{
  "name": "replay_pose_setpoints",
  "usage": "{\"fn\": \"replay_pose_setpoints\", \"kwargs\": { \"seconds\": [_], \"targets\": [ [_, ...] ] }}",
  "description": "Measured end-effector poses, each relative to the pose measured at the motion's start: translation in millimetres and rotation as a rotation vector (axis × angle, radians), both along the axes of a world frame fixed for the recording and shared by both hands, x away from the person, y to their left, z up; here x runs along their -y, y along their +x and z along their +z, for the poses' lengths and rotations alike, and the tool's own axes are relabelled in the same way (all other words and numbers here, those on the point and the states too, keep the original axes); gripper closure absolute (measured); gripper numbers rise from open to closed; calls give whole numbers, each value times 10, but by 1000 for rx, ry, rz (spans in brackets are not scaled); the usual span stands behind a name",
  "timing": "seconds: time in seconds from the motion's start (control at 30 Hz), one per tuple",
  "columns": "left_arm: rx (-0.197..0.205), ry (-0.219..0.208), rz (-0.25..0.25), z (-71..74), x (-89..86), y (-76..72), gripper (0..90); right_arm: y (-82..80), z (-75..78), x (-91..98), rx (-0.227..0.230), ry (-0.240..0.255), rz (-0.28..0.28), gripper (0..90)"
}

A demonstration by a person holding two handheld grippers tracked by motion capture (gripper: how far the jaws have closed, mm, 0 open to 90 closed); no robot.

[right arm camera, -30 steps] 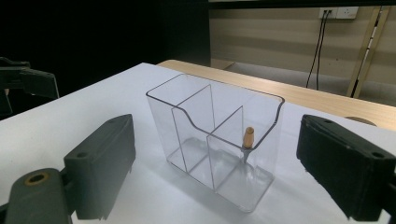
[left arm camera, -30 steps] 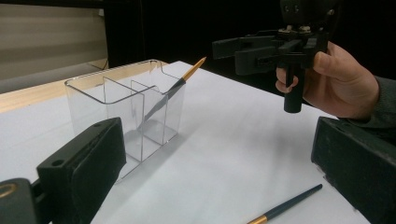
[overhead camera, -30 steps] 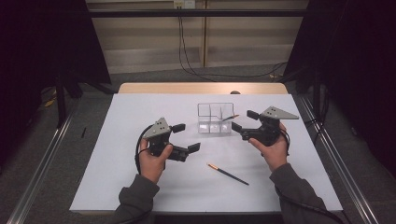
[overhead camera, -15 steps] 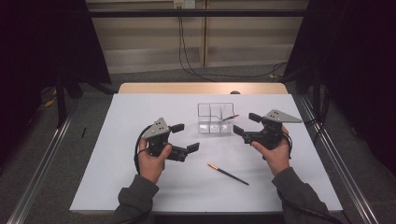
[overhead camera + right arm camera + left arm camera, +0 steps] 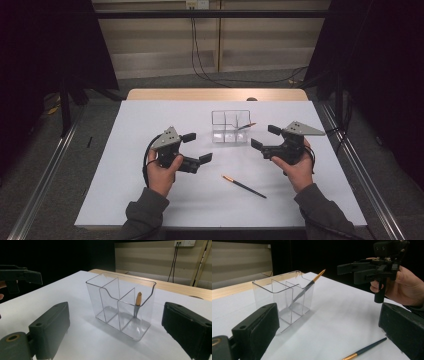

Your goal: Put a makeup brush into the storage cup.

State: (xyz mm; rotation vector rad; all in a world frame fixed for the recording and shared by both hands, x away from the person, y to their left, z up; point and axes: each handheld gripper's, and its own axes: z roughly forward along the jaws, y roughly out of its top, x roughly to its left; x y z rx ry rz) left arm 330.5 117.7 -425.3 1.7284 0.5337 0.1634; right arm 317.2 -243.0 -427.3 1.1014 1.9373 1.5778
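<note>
A clear three-compartment organiser (image 5: 230, 126) stands on the white table, with a dark orange-tipped brush (image 5: 246, 126) leaning in its right compartment. A second brush (image 5: 244, 186) lies flat on the table nearer the person. My left gripper (image 5: 197, 147) is held open, left of the organiser and apart from it. On the organiser's other side my right gripper (image 5: 264, 137) is open too, with nothing between its jaws. The left gripper view has the organiser (image 5: 284, 297), the leaning brush (image 5: 310, 284), the lying brush (image 5: 364, 351) and the right gripper (image 5: 352, 268). The right gripper view faces the organiser (image 5: 120, 302) and its brush (image 5: 138, 299).
The white sheet (image 5: 150, 200) covers the table, and a wooden strip (image 5: 215, 94) shows at its far edge. Metal rails (image 5: 45, 175) run along the floor on both sides. Cables hang on the back wall (image 5: 200, 45).
My right gripper has drifted slightly back toward the person. The left gripper, the organiser and both brushes have stayed where they were.
</note>
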Motion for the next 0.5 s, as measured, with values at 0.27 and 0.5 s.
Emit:
{"fn": "replay_pose_setpoints", "kwargs": {
  "seconds": [0.27,0.5],
  "targets": [
    [3,-4,8,2,-32,-12,29,-37,-54,3,-9,17,8,58],
    [2,4,8,-2,-56,-14,29,-70,-73,-32,-13,8,34,38]
  ]
}}
